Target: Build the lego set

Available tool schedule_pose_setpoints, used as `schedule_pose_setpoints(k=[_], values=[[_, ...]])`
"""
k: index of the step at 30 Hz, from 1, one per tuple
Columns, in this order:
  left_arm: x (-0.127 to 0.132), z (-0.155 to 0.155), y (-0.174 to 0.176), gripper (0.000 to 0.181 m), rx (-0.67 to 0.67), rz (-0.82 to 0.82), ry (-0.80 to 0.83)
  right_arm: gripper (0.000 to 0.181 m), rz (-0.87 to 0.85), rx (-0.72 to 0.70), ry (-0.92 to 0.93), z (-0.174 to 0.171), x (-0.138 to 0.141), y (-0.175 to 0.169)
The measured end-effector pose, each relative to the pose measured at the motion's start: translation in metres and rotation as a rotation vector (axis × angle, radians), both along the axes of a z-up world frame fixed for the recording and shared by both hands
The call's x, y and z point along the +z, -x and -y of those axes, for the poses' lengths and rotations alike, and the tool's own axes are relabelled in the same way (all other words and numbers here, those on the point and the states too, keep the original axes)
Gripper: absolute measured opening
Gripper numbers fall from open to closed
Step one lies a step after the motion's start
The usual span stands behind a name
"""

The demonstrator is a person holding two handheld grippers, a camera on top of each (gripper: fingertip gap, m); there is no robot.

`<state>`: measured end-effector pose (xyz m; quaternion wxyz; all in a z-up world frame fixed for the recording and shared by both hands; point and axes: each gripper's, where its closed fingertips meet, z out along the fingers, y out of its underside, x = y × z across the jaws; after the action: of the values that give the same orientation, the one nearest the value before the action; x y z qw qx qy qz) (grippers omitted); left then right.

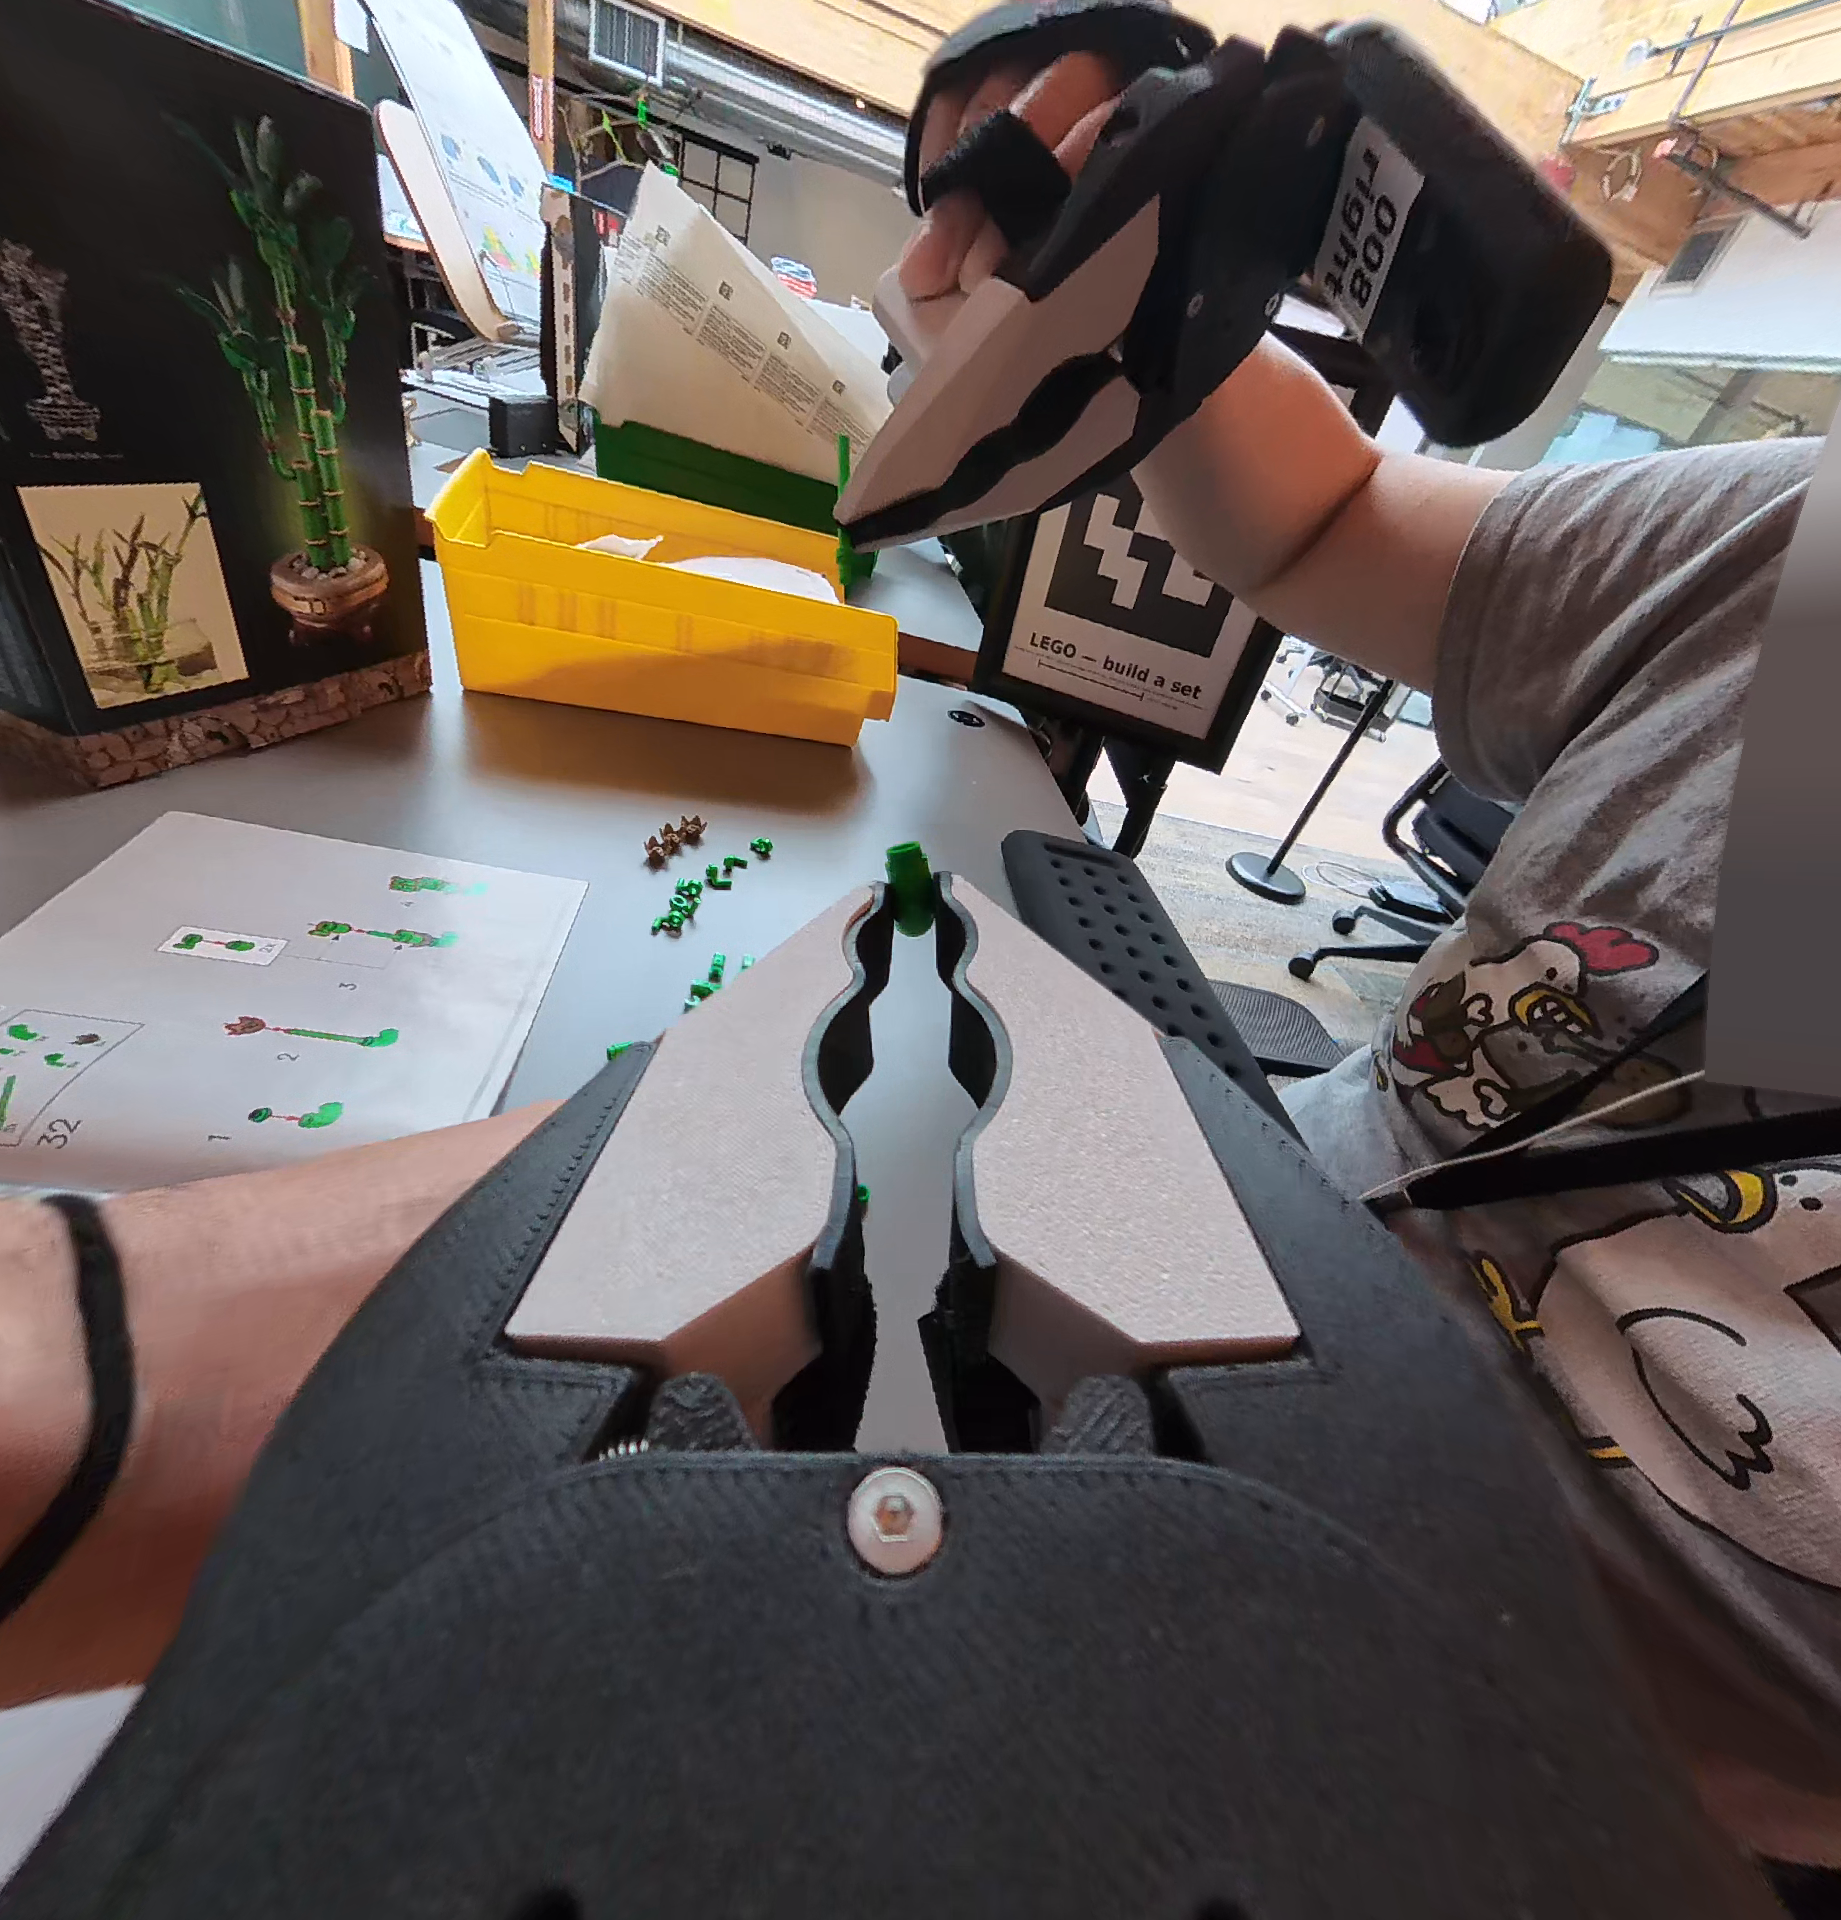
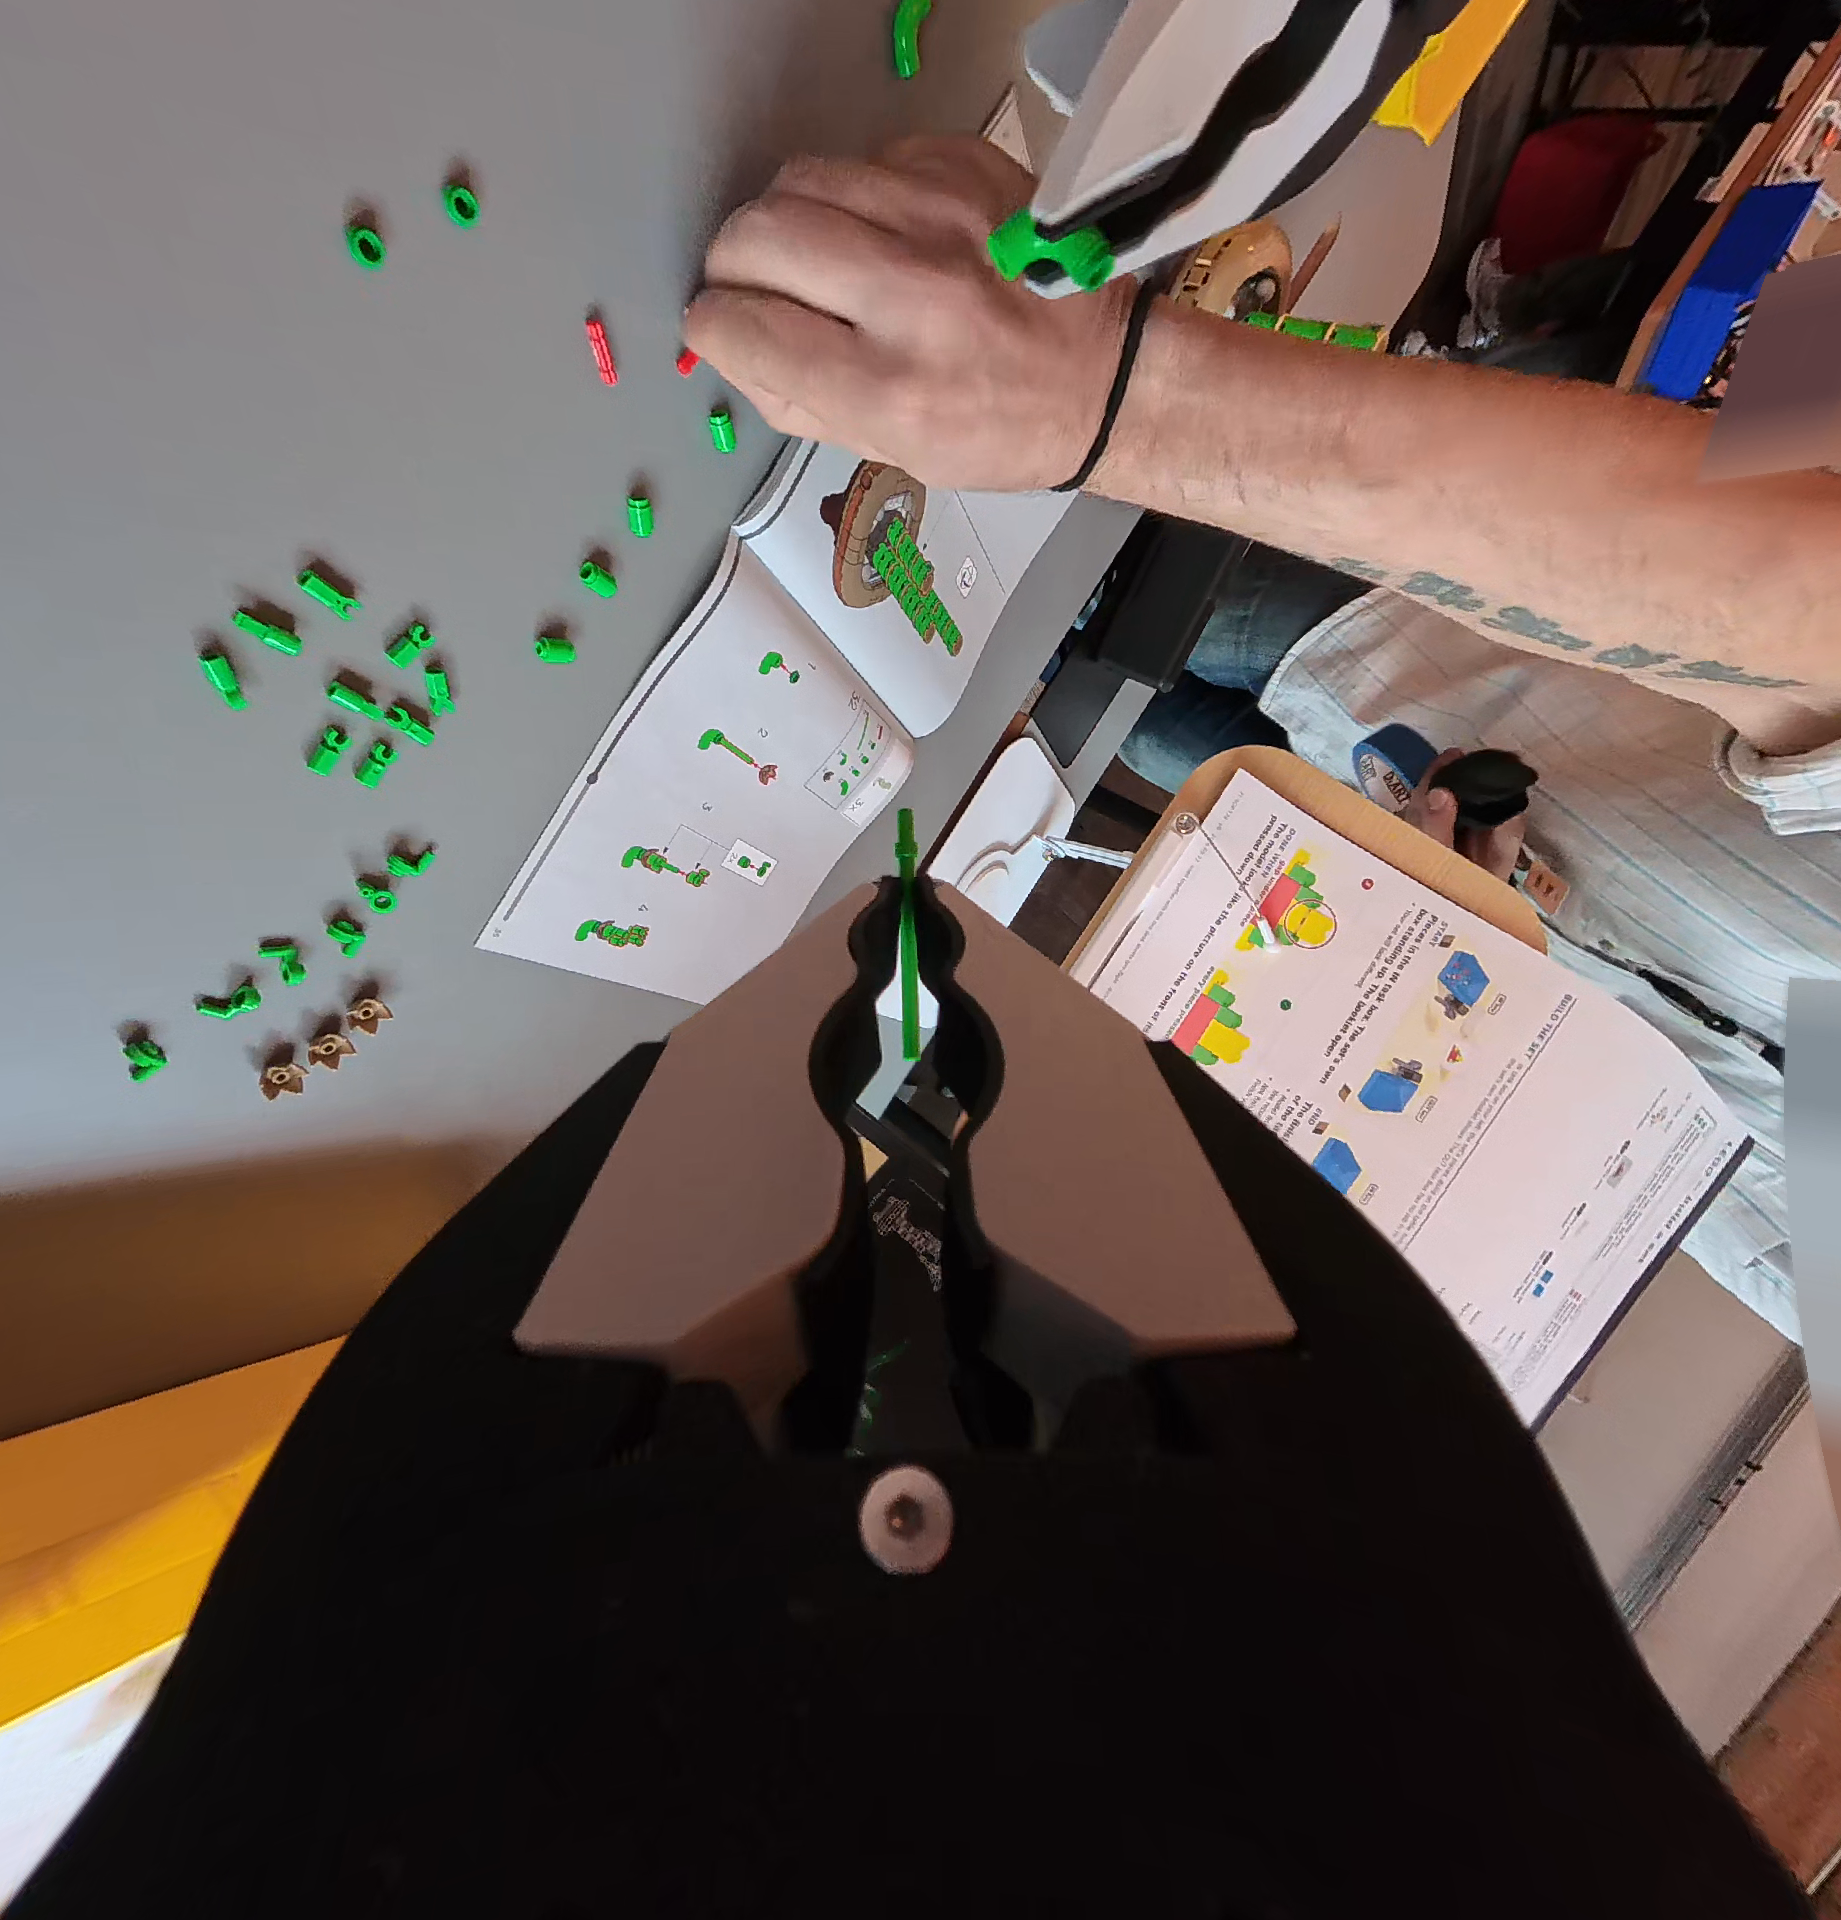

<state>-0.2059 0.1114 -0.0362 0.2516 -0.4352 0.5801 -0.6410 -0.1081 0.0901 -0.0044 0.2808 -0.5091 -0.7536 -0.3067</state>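
Observation:
My left gripper [image 1: 908, 902] is shut on a small green round piece [image 1: 908, 878], held above the table edge; it also shows in the right wrist view [image 2: 1061, 255] with the piece [image 2: 1020, 247] at its tips. My right gripper [image 2: 905, 888] is shut on a thin green rod [image 2: 905, 935] and is raised high, with its tips [image 1: 848, 530] over the yellow bin in the left wrist view, where the rod [image 1: 843, 468] sticks up. Loose green pieces [image 2: 365, 686], brown pieces [image 2: 329, 1044] and red pins [image 2: 602, 351] lie on the grey table [image 2: 168, 364].
An open instruction booklet [image 1: 251, 997] lies on the table, also seen in the right wrist view [image 2: 729, 769]. The set's box [image 1: 168, 395] stands at the left, a yellow bin [image 1: 646, 613] behind the pieces. A bare hand [image 2: 895, 322] rests on the table. A framed sign [image 1: 1124, 613] stands at the edge.

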Motion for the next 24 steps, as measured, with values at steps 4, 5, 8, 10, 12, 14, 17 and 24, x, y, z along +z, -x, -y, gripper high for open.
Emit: schedule_pose_setpoints(k=[4, 5, 8, 10, 12, 14, 17, 24], values=[[0.005, -0.003, 0.003, 0.005, 0.010, 0.021, 0.008, 0.001, 0.000, 0.012, -0.021, -0.002, 0.000, 0.003], [0.005, -0.003, 0.003, 0.005, 0.011, 0.020, 0.007, 0.001, 0.002, 0.013, -0.025, -0.003, 0.000, 0.003], [0.003, -0.004, 0.000, 0.005, 0.012, 0.011, 0.019, 0.001, 0.005, 0.017, -0.030, -0.006, 0.001, 0.003], [-0.002, -0.002, -0.002, 0.006, 0.006, -0.010, 0.017, 0.001, 0.012, 0.021, -0.035, -0.007, 0.003, 0.004], [-0.007, -0.002, -0.005, 0.006, 0.011, -0.031, 0.009, 0.001, 0.014, 0.027, -0.039, -0.006, 0.005, 0.006], [-0.010, -0.003, -0.007, 0.006, 0.014, -0.044, 0.019, 0.001, 0.015, 0.031, -0.042, -0.005, 0.006, 0.007], [-0.015, -0.003, -0.010, 0.005, 0.010, -0.072, 0.048, 0.001, 0.010, 0.037, -0.044, -0.005, 0.005, 0.009], [-0.025, 0.006, -0.018, 0.005, -0.032, -0.129, 0.094, 0.001, -0.009, 0.050, -0.012, -0.002, -0.005, 0.015]])
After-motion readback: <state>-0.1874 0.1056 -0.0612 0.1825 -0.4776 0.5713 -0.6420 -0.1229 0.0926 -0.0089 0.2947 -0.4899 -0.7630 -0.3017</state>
